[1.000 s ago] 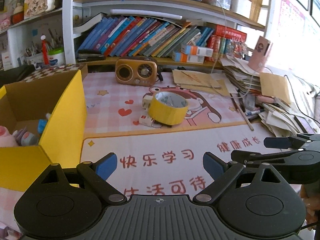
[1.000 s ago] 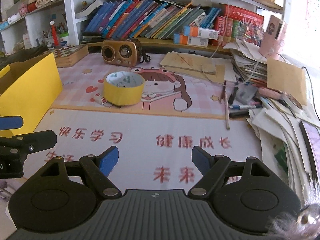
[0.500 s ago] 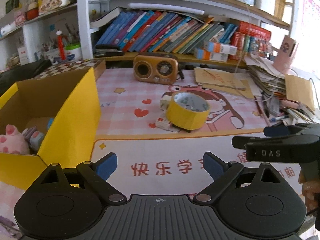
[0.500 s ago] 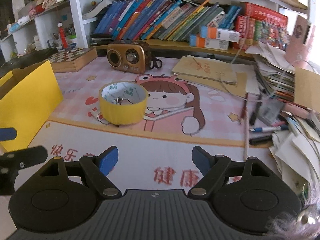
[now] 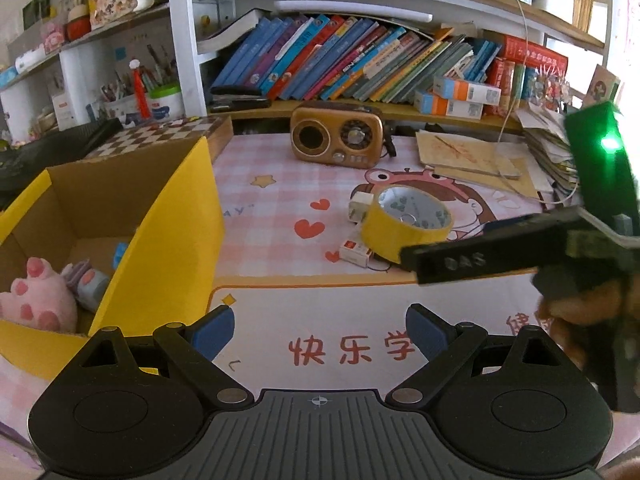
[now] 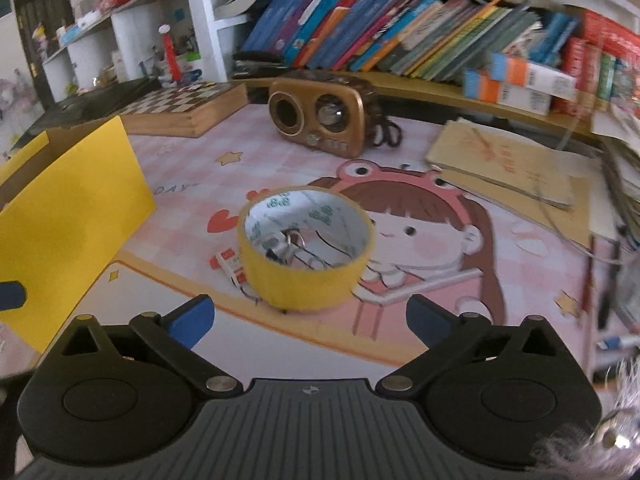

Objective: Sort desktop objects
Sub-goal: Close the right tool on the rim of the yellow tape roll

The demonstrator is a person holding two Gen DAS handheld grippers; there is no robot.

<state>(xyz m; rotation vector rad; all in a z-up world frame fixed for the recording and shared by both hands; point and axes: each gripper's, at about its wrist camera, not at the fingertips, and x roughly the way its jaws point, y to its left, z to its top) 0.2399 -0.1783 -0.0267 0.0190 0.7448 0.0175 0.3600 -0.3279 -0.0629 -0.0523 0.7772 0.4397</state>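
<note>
A roll of yellow tape (image 6: 306, 246) lies flat on the pink desk mat, close in front of my open right gripper (image 6: 310, 320); small metal clips lie inside its ring. A small red and white box (image 6: 230, 266) lies against its left side. In the left wrist view the tape roll (image 5: 406, 226) sits mid-right, with a white plug (image 5: 360, 206) behind it. My left gripper (image 5: 320, 330) is open and empty above the mat. The yellow cardboard box (image 5: 172, 240) at left holds a pink plush paw (image 5: 38, 304).
A gold retro radio (image 6: 320, 124) stands behind the tape. A chessboard box (image 6: 180, 106) lies at the back left. Brown notebooks (image 6: 508, 164), paper piles and pens crowd the right side. Bookshelves line the back.
My right gripper has moved forward toward the tape roll, which now looms larger in its view. My left gripper has shifted left and forward; the right gripper crosses its view at right.
</note>
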